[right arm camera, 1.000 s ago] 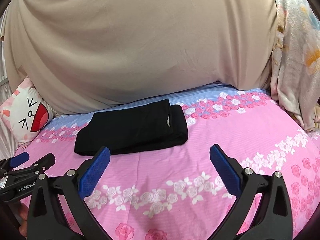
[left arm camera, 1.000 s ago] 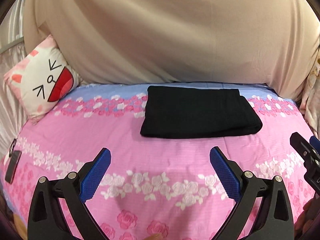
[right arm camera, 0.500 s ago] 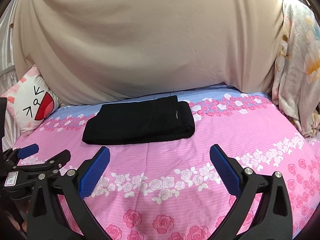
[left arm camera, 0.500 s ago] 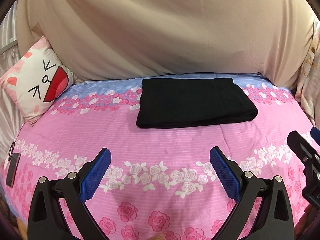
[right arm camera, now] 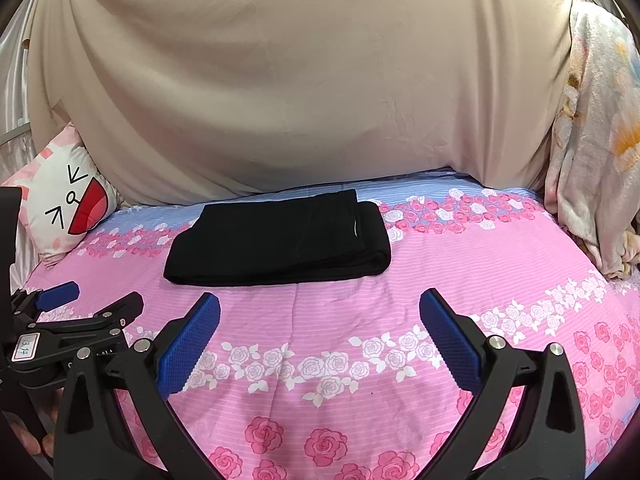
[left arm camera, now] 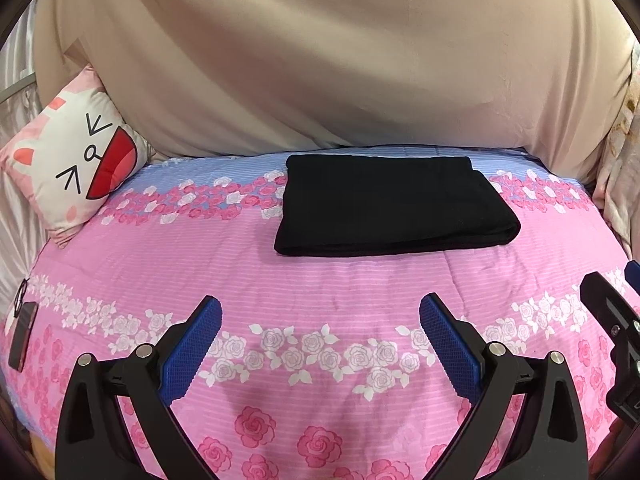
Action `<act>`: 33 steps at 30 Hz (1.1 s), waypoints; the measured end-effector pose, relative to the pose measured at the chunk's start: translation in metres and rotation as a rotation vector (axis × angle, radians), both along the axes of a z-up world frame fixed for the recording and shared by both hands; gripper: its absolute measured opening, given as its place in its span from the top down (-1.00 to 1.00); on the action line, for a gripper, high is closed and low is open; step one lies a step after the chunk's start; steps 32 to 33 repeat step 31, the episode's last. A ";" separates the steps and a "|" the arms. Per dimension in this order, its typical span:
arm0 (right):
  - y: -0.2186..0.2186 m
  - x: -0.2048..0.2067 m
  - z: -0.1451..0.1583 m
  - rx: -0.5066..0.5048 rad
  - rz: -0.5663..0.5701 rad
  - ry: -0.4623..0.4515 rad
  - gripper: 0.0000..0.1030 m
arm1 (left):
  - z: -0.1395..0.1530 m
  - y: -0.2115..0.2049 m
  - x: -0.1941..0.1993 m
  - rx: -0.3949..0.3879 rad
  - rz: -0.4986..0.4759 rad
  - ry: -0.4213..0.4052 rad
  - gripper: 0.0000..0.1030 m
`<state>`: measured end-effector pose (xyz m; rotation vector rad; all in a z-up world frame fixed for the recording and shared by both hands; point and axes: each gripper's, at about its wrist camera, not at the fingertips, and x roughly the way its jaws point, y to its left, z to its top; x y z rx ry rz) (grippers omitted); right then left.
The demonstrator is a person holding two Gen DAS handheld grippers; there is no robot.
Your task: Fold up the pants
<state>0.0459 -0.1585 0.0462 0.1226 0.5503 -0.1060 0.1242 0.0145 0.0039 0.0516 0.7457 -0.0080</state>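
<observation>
Black pants (left arm camera: pixel 392 204) lie folded into a flat rectangle on the far half of the pink floral bedspread (left arm camera: pixel 320 288); the right wrist view shows the pants (right arm camera: pixel 280 244) left of centre, with a thin white mark near their right end. My left gripper (left arm camera: pixel 320 344) is open, well short of the pants, with nothing between its blue pads. My right gripper (right arm camera: pixel 320 340) is open too, equally far back and empty. The right gripper's edge (left arm camera: pixel 612 328) shows at the right of the left wrist view, and the left gripper (right arm camera: pixel 80 320) shows at the left of the right wrist view.
A cat-face cushion (left arm camera: pixel 76 160) leans at the back left. A beige sheet (left arm camera: pixel 320 60) hangs behind the bed. A pale floral blanket (right arm camera: pixel 592 140) hangs at the right. A dark phone-like object (left arm camera: pixel 22 340) lies at the bed's left edge.
Both grippers have drawn back and risen a little, so the folded pants sit farther off and more level in both views. The pants have not moved. Both grippers stayed open.
</observation>
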 end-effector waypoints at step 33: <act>0.000 0.000 -0.009 -0.002 0.000 0.026 -0.90 | 0.002 0.000 -0.001 0.027 0.005 -0.020 -0.89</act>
